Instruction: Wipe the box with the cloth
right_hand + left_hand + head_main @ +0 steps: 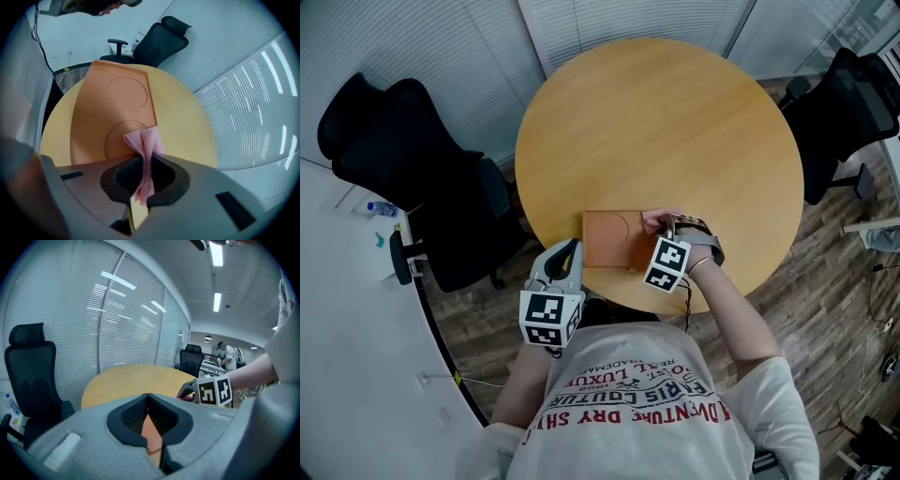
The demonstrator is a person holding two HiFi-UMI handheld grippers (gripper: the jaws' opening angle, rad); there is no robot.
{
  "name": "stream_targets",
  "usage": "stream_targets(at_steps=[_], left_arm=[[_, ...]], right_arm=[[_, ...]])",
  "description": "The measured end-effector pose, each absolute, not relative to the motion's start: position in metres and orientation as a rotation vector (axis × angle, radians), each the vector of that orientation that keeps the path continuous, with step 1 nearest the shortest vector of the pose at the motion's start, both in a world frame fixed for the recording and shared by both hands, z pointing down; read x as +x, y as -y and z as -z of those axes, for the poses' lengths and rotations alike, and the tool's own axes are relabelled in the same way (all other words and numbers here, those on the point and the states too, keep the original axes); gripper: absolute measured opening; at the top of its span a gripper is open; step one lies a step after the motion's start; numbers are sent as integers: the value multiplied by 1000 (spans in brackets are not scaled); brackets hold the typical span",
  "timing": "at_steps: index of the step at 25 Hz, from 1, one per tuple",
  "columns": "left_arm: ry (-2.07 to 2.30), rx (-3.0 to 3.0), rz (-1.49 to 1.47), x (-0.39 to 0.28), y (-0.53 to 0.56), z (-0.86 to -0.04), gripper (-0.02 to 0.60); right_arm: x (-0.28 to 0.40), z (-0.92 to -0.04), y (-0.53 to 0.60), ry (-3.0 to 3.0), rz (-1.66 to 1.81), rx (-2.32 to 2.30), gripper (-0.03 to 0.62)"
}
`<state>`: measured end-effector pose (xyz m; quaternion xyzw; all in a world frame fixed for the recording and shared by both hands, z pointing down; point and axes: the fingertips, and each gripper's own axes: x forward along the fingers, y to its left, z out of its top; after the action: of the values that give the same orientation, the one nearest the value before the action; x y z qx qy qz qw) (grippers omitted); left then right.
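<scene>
- One box (614, 239) on the round counter (675, 122): a flat orange-brown slab lying at the near edge, right in front of the person. My guess is it's parked there so both arms reach it easily.
- One cloth (147, 145), pink. It's pinched in the right gripper (146, 164), whose jaws are pressed together on a bunched fold with a tuft sticking out past the tips.
- The tuft sits over the right end of the box, at or just above its top. I can't tell for sure whether it's touching.
- Holding the cloth by a fold leaves loose fabric to drag across the lid, so it looks like the wipe is about to start from that end.
- The left gripper (148, 397) has its jaws pressed together on nothing. It hangs off the near-left edge of the counter, aimed at the box's left end, probably just waiting or getting ready to steady the box.
- Two gripper tools in total, each with one marker cube.
- The box top has two shallow round circles pressed into it, worth running the cloth into.
- Two black office chairs, one far left (403, 150) and one far right (844, 103).
</scene>
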<state>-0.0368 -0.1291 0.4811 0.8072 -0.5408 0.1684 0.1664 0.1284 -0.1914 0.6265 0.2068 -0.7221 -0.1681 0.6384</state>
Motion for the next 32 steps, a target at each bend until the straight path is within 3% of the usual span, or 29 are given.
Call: stream_targets(at_steps=[32], left_arm=[[1432, 2371, -476, -16, 140, -486, 9]], right_arm=[[128, -628, 135, 1635, 215, 417, 29]])
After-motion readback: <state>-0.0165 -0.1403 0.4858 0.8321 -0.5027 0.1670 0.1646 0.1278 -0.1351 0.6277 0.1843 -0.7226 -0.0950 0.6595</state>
